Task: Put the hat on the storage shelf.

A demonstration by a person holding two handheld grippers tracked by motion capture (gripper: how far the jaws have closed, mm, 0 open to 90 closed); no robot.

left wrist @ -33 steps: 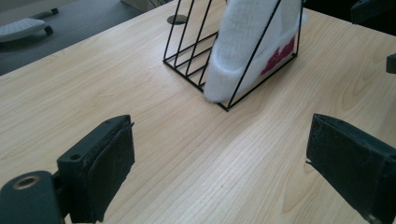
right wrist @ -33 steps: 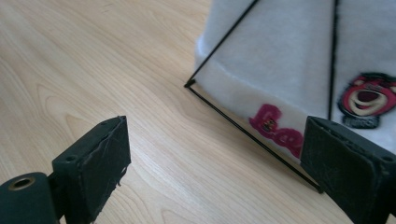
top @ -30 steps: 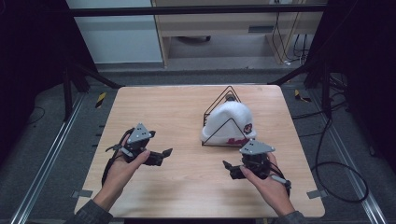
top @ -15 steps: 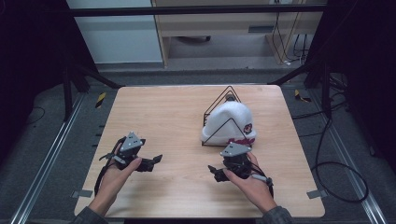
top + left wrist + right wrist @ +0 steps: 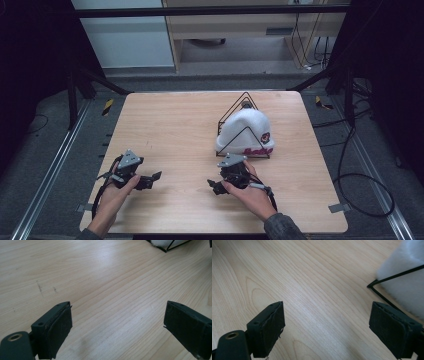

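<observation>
White knit, the beanie sits draped over a black wire stand at the table's far right. We hold the left gripper and right gripper low over bare wood, jaws spread, gripping nothing. We judge this the approach; next, the right gripper must swing toward the hat's brim just beside it.

Centre of the high view: table. Right of centre on it: hat draped over wire stand. Lower left, near the table's front edge: left gripper. Lower centre, just below the hat: right gripper.
</observation>
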